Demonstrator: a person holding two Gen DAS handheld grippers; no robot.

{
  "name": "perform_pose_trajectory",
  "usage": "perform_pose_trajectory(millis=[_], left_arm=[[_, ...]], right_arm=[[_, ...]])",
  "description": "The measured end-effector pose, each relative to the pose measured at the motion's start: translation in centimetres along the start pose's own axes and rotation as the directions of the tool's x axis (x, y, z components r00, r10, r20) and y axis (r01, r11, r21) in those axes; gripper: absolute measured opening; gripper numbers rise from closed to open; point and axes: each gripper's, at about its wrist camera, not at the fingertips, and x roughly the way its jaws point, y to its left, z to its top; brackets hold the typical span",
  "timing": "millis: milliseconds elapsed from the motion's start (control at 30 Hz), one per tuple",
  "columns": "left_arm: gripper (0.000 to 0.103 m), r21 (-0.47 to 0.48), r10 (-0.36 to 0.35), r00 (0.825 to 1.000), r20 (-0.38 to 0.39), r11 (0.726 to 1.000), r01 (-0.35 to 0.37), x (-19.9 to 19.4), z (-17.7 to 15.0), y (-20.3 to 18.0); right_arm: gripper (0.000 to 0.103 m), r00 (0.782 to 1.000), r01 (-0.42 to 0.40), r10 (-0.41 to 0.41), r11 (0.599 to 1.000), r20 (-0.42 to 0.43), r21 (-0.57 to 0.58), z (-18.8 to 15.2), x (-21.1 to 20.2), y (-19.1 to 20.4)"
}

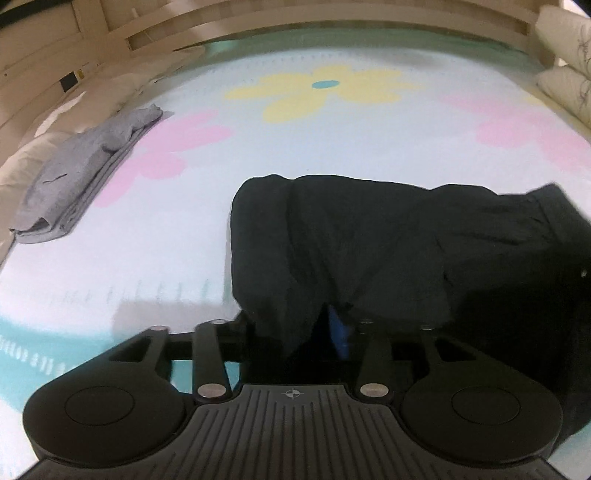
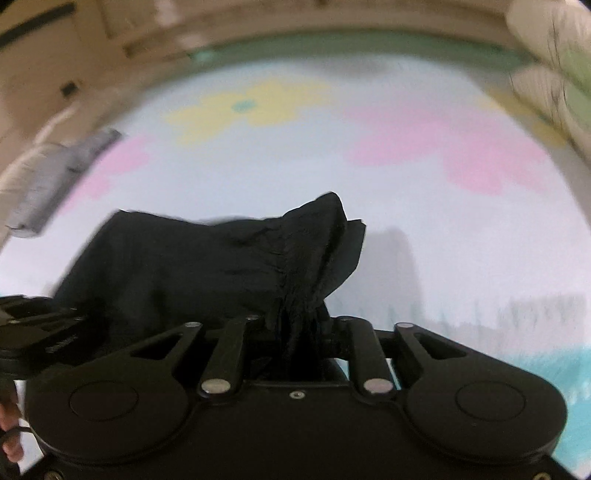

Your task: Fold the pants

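Observation:
Black pants (image 1: pixel 369 243) hang bunched over a flowered bed sheet (image 1: pixel 332 147). My left gripper (image 1: pixel 314 325) is shut on one edge of them, cloth draped over its fingers. In the right wrist view my right gripper (image 2: pixel 299 325) is shut on a gathered edge of the same black pants (image 2: pixel 207 266), which rise to a crumpled peak. The left gripper's body (image 2: pixel 33 332) shows at the left edge there. Both sets of fingertips are hidden by cloth.
Grey folded pants (image 1: pixel 77 177) lie at the far left of the bed, also seen blurred in the right wrist view (image 2: pixel 55 173). A wooden bed frame (image 1: pixel 258 22) runs along the back. Pillows (image 1: pixel 565 66) sit at the far right.

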Motion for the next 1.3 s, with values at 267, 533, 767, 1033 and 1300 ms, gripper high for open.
perform_pose_trajectory(millis=[267, 533, 767, 1033, 1300], left_arm=[[0.048, -0.023, 0.017, 0.999, 0.039, 1.000, -0.016, -3.7, 0.9, 1.8], [0.050, -0.020, 0.030, 0.996, 0.088, 0.999, -0.028, -11.7, -0.5, 2.5], [0.070, 0.005, 0.056, 0.979, 0.194, 0.998, -0.058, -17.2, -2.2, 1.7], [0.070, -0.019, 0.029, 0.989, 0.145, 0.999, -0.026, -19.1, -5.1, 0.2], [0.070, -0.042, -0.001, 0.990, 0.138, 0.999, 0.007, -19.2, -6.5, -0.6]], right_arm=[[0.052, 0.998, -0.054, 0.047, 0.985, 0.043, 0.164, -1.2, -0.8, -3.9], [0.052, 0.992, 0.009, -0.024, 0.992, 0.126, 0.125, -1.0, -5.8, -3.0], [0.052, 0.992, 0.031, -0.035, 0.999, 0.121, 0.039, -2.2, -11.6, 0.1], [0.052, 0.989, 0.040, -0.041, 0.999, 0.142, 0.008, -6.0, -16.4, 2.6], [0.052, 0.987, 0.030, -0.036, 0.999, 0.155, 0.046, -8.4, -17.3, 2.8]])
